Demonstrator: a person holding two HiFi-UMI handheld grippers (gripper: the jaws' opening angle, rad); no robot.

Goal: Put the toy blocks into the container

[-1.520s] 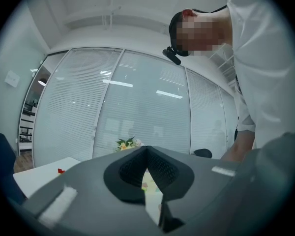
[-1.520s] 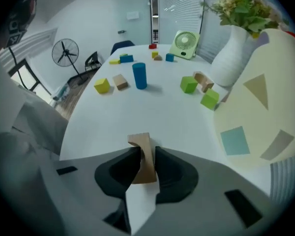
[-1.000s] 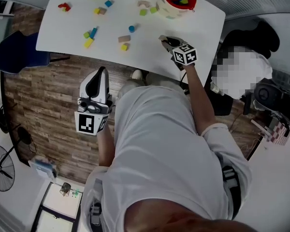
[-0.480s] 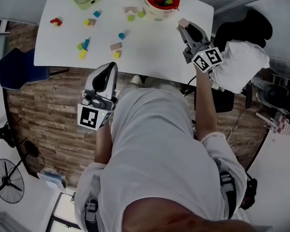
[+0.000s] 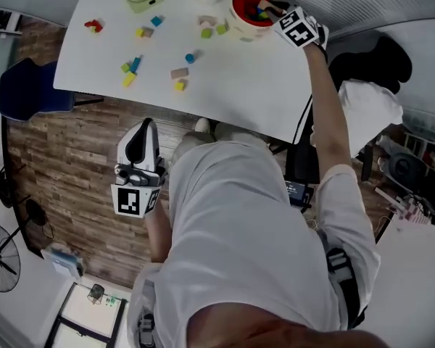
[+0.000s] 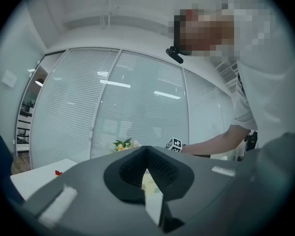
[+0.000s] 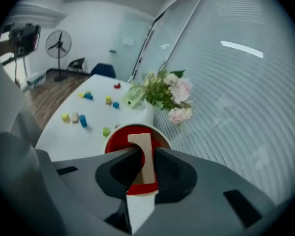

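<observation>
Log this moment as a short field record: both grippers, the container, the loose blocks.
right gripper: shut on a tan wooden block, held over the bowl
left gripper: jaws together, nothing between them, off the table and over the wooden floor
container: red-lined bowl near the table's far edge, coloured blocks inside
loose blocks: about a dozen scattered on the white table

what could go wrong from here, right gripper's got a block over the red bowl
1. The right gripper pinches a long tan block above the red bowl, seemingly towards one side. Released off-centre, it may clip the rim and tumble onto the table.
2. The flowers stand right beside the bowl, so a wide swing might brush them.
</observation>
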